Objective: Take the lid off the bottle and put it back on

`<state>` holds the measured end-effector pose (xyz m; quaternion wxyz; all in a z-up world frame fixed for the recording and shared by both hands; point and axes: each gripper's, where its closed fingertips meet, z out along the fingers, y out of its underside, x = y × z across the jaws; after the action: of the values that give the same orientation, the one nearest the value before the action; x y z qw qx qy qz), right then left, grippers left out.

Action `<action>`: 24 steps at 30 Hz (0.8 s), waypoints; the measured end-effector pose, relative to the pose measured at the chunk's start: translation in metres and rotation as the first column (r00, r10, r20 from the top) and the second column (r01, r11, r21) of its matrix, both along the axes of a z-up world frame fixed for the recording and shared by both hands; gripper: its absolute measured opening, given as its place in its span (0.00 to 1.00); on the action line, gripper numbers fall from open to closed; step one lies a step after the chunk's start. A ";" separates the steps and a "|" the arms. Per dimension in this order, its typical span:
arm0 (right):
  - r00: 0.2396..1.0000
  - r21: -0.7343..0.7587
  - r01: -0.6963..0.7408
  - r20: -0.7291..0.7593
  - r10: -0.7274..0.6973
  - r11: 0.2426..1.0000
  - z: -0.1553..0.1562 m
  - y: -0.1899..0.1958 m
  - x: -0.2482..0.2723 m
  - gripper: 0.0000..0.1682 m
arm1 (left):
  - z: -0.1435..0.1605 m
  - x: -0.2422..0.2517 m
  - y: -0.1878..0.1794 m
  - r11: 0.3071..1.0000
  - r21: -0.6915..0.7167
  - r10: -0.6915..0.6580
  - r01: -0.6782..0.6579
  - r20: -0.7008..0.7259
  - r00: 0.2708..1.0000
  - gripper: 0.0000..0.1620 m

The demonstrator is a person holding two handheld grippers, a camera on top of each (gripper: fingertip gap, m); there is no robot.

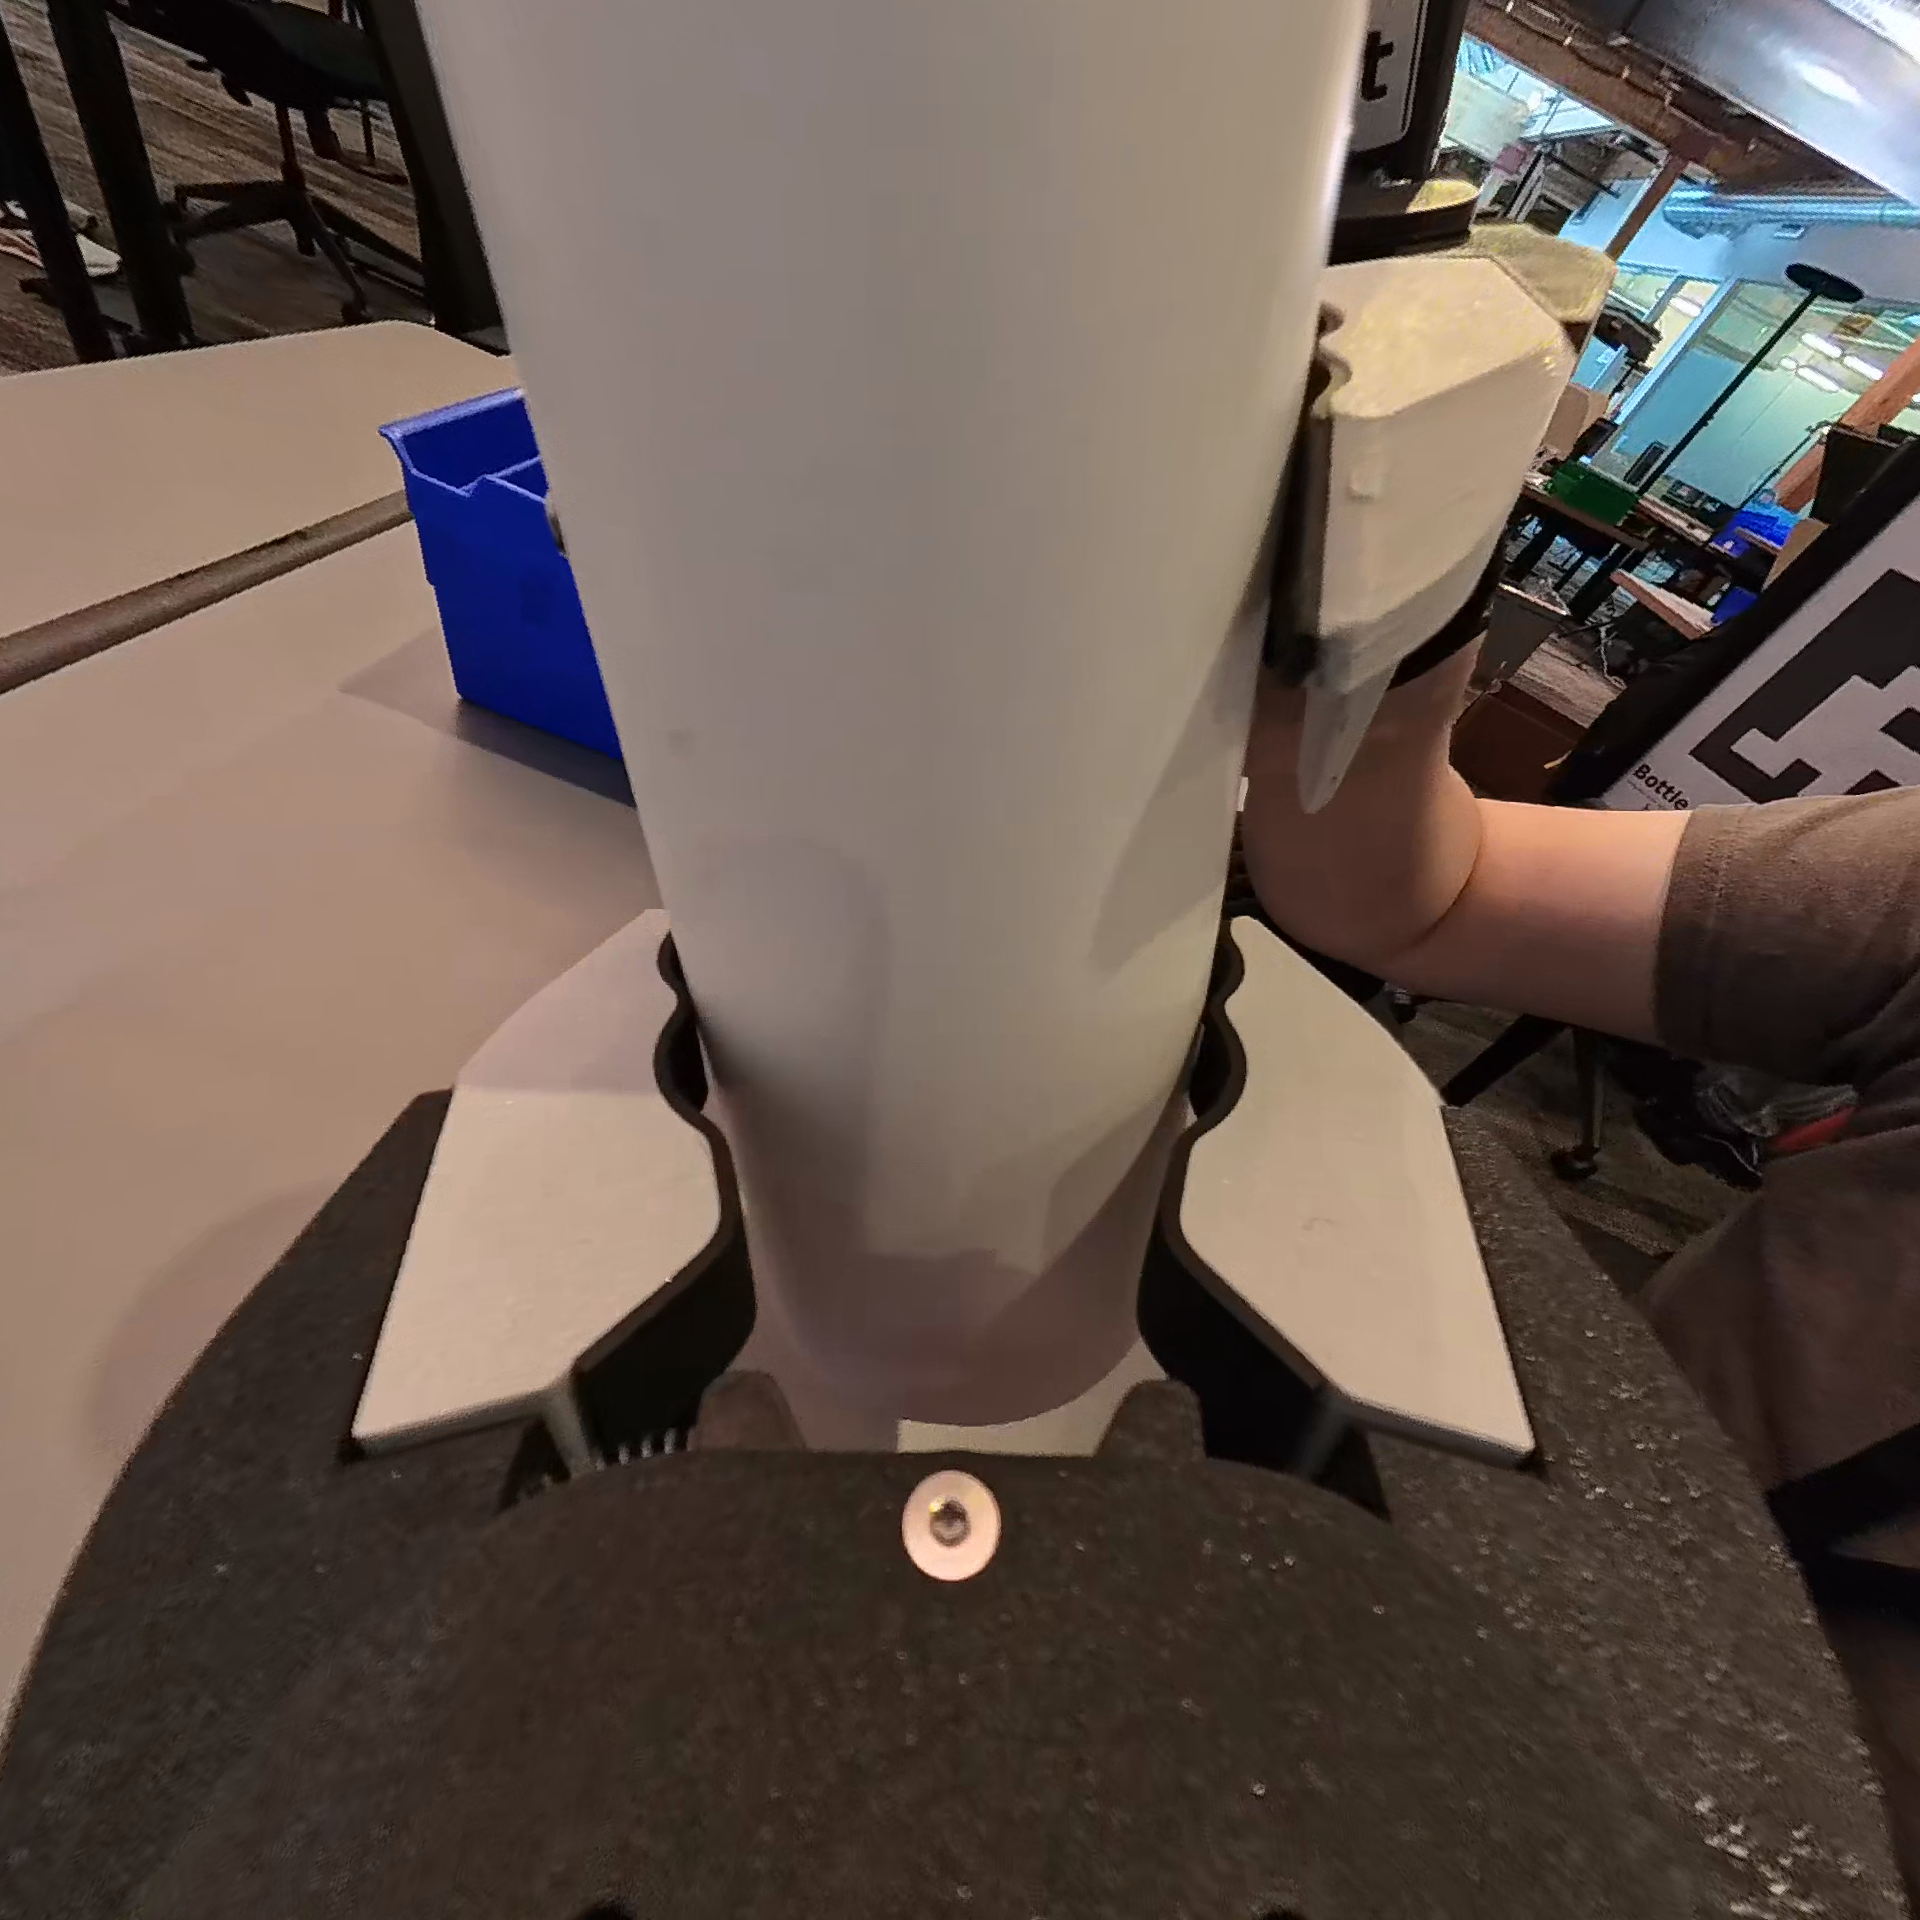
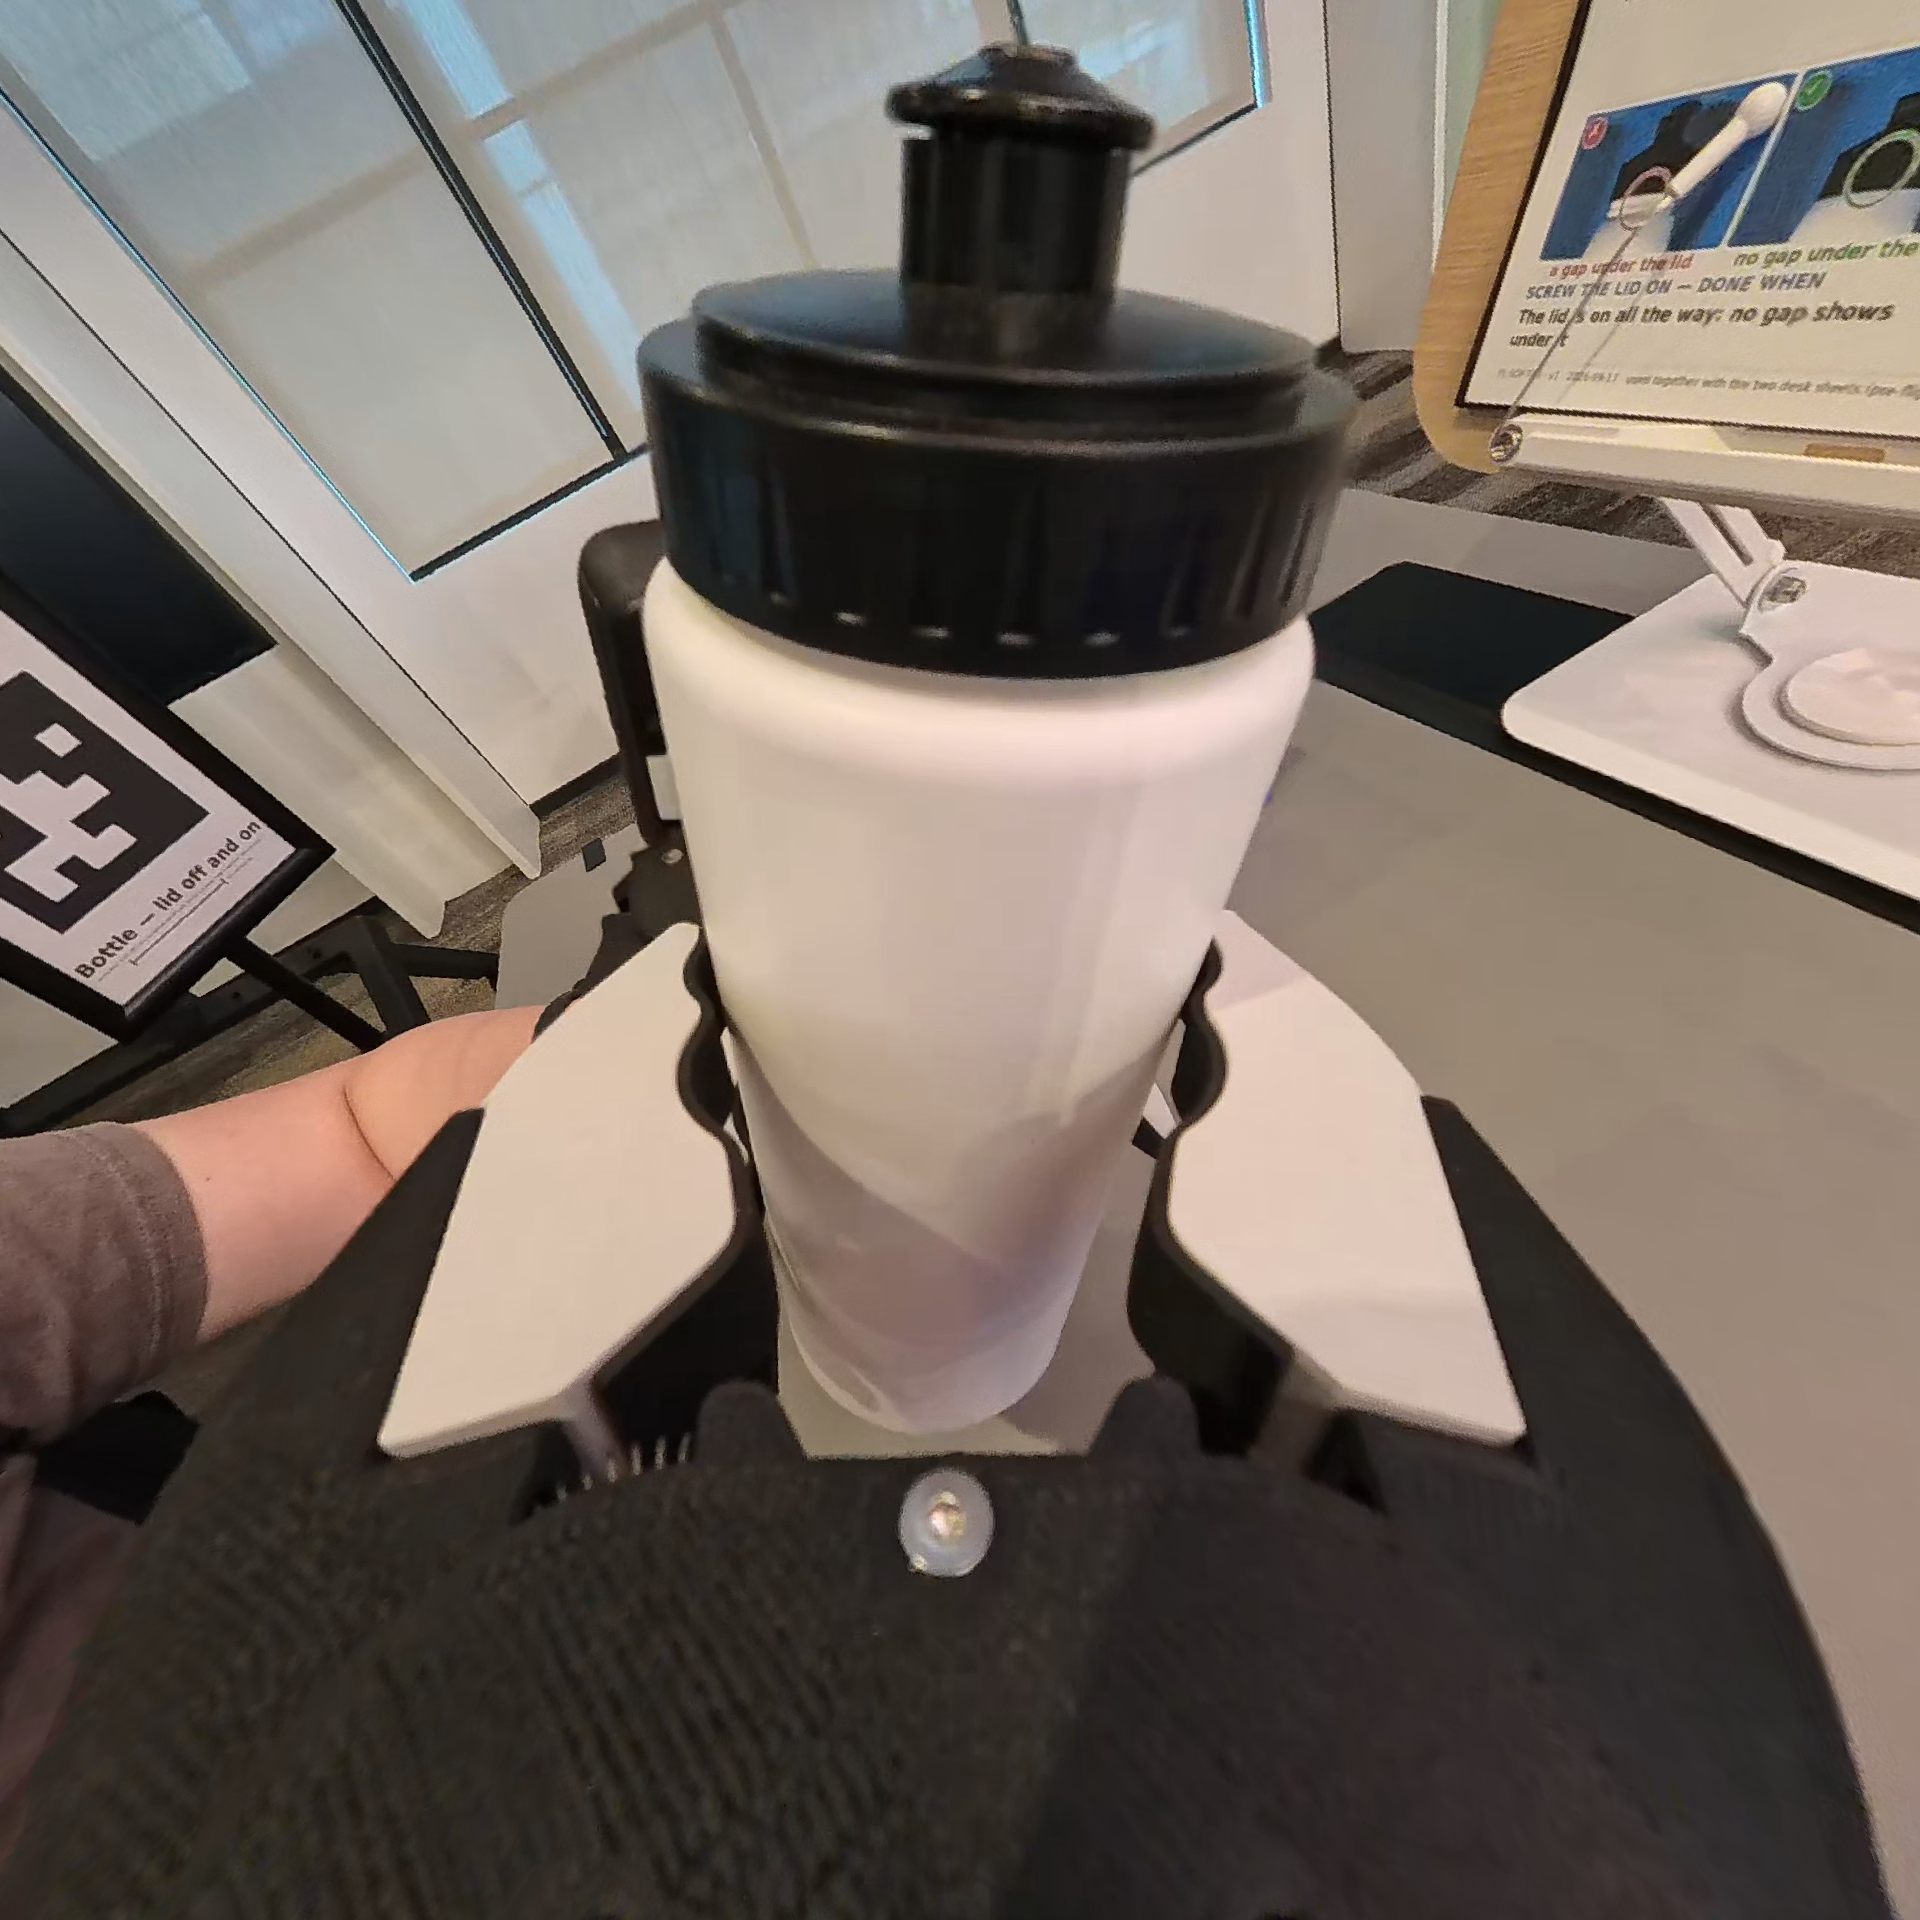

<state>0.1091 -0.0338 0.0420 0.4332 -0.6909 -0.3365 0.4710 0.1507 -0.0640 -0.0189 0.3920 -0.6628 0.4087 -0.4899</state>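
Note:
A white bottle (image 2: 966, 883) with a black screw lid (image 2: 987, 499) and pull spout stands upright, with the lid seated on its neck. My right gripper (image 2: 951, 966) is shut on the bottle's body, its black pads touching both sides. In the left wrist view the bottle (image 1: 914, 520) fills the middle and its top is cut off, so the lid is hidden there. My left gripper (image 1: 945, 966) is shut on the lower body. One white finger of the right gripper (image 1: 1434, 468) presses the bottle's right side higher up.
A blue bin (image 1: 488, 561) sits on the grey table (image 1: 208, 883) behind the bottle. A marker sign board (image 2: 94, 831) stands to the side. An instruction sheet on a white stand (image 2: 1683, 260) is at the far right. A person's forearm (image 1: 1455, 894) reaches in.

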 end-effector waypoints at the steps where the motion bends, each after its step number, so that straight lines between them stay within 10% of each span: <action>1: 1.000 0.014 -0.014 -0.004 0.014 1.000 0.001 -0.002 -0.001 0.51 | 0.000 0.000 0.000 1.000 0.009 -0.002 0.002 0.000 1.000 0.58; 24: 0.993 0.252 -0.078 -0.065 0.097 0.965 0.041 0.000 0.028 0.53 | -0.012 0.003 0.006 0.985 0.158 0.065 -0.066 0.016 0.998 0.59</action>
<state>0.1373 -0.0342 0.0829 0.5080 -0.5968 -0.4062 0.4698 0.1536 -0.0578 -0.0313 0.4613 -0.6401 0.4221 -0.4464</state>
